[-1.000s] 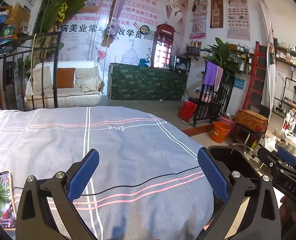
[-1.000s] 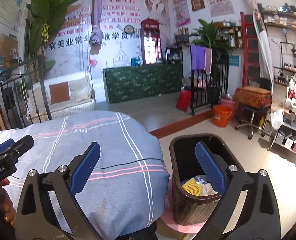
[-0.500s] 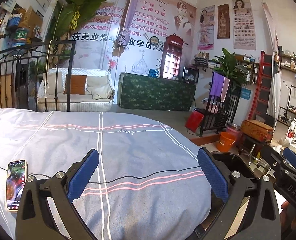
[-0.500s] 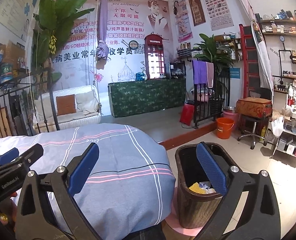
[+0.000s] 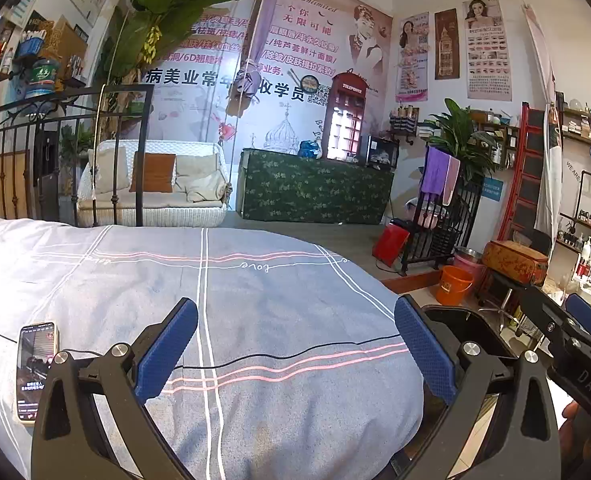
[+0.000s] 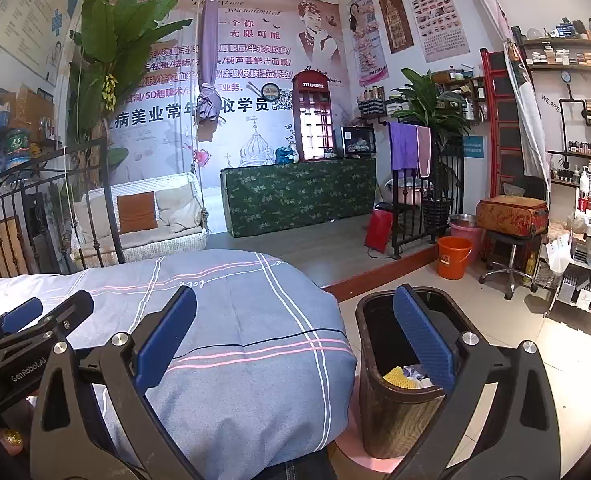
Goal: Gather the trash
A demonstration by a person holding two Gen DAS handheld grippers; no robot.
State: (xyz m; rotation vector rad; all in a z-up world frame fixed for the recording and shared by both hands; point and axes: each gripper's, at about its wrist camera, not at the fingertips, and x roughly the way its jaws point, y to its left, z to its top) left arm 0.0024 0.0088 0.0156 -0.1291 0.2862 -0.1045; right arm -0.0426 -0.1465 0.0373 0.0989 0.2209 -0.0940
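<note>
While both of my grippers hang spread and holding nothing over the bed (image 5: 279, 312), I judge the collecting nearly or wholly finished, and the step in hand to be a last check for stray trash. My left gripper (image 5: 295, 352) has its blue pads wide apart above the grey-blue checked cover; my right gripper (image 6: 295, 344) is just as wide, one pad over the corner of the bed and the other in front of the mouth of the dark bin (image 6: 379, 392).

That bin stands on the floor just beside the bed's corner, on something pink. Down inside it lie a yellow crumpled piece (image 6: 397, 376) and some pale scraps, so that is where the trash is now. On the cover I see no litter, only a phone (image 5: 35, 372) with a lit screen near the left edge. It is not trash, and I should leave it alone.

To do this well, I would sweep both cameras slowly across the folds and the far side of the bed, since part of the cover lies outside both views. If anything turns up, I would pinch it from above with one gripper, lift it clear of the cloth so the fabric does not come along, and let go only when the pads are well inside the bin's rim.
</note>
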